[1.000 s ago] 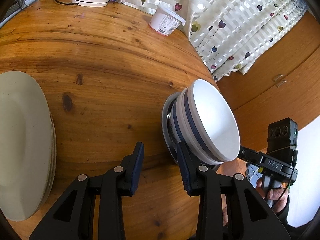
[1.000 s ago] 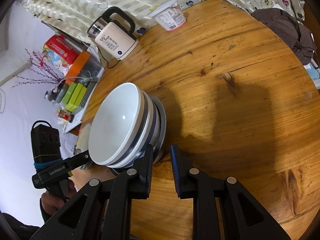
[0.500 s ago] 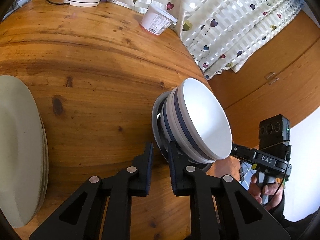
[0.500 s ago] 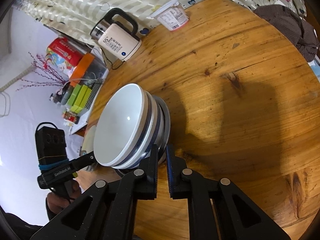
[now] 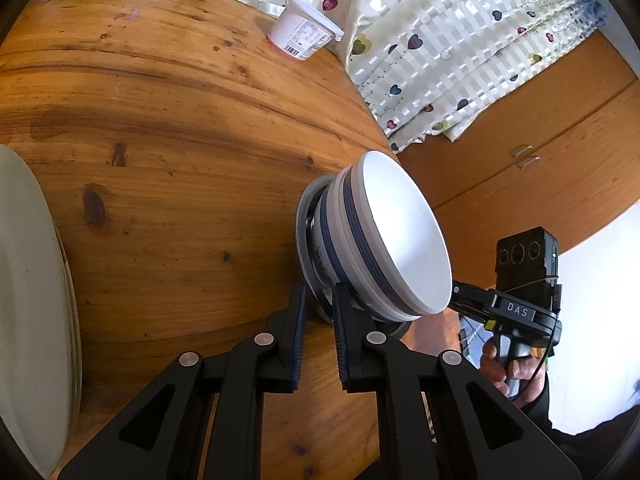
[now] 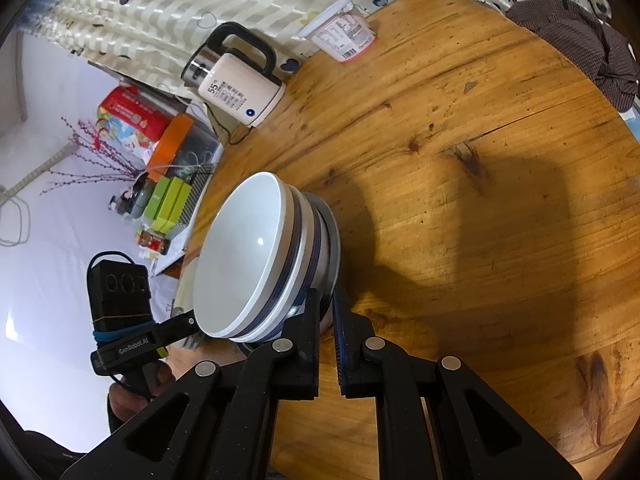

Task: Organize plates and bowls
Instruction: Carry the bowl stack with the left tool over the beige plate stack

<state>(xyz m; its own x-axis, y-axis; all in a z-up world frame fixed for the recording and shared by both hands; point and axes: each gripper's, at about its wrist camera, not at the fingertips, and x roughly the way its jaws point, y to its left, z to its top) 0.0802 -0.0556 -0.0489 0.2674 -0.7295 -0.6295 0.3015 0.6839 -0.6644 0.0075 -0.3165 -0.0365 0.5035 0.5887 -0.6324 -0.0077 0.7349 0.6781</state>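
A: Why is the grey plate (image 5: 304,216) gripped from two sides?

B: A stack of blue-banded bowls (image 5: 400,240) is carried on it, and the load looks top-heavy. The rim is pinched by the left gripper (image 5: 319,292) on one side and by the right gripper (image 6: 327,296) on the opposite side, presumably so that plate and bowls can be lifted level as one unit. The left jaws have just been closing, with the plate's edge between them. Both pairs of fingers are now drawn together on that thin rim.

A: Where is the stack placed?

B: It is set at the edge of the round wooden table (image 5: 180,140), on the side nearest the person, well apart from the pile of pale dinner plates (image 5: 32,300) at the far left of the left wrist view. It is judged that the bowls are meant to be moved toward that pile or otherwise grouped, but that cannot be confirmed.

A: What is held in the containers?

B: The bowls are nested one inside another, and the top bowl is seen to be empty. The white yoghurt tub (image 5: 304,32) near the curtain is closed by its lid, so its contents are hidden. The same is true of the electric kettle (image 6: 236,84).
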